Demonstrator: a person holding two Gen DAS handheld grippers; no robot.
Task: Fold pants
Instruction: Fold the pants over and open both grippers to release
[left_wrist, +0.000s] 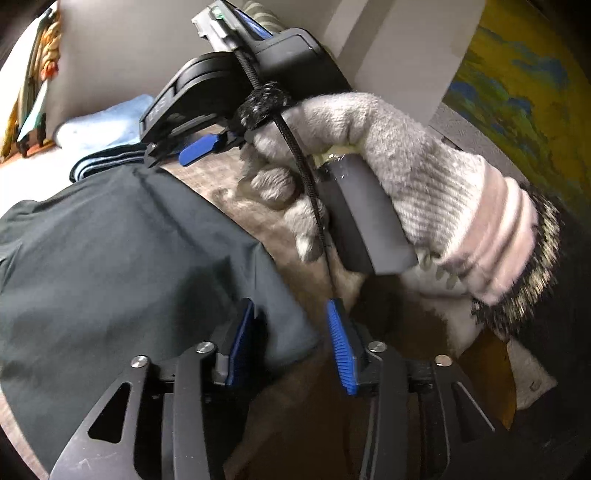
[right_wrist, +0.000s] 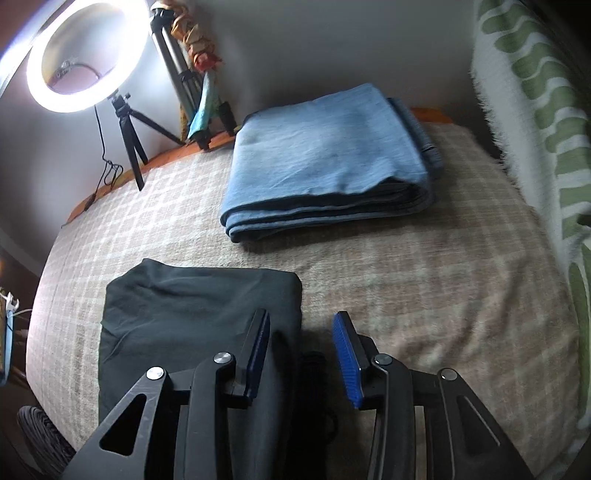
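Observation:
The dark grey-green pants (right_wrist: 199, 314) lie folded flat on the beige checked bed cover (right_wrist: 424, 295). My right gripper (right_wrist: 301, 332) stands open over their right edge, one pad above the fabric and the other above the cover. In the left wrist view the same pants (left_wrist: 122, 251) fill the left side. My left gripper (left_wrist: 291, 332) is open, with the pants' near corner lying loose between its blue pads. The right gripper (left_wrist: 173, 157) shows further back at the pants' far edge, held by a grey gloved hand (left_wrist: 388, 147).
Folded light blue jeans (right_wrist: 325, 155) lie at the back of the bed. A lit ring light (right_wrist: 81, 55) on a small tripod stands at the back left. A green-patterned white blanket (right_wrist: 535, 129) lines the right side. A dark striped garment (left_wrist: 103, 158) lies beyond the pants.

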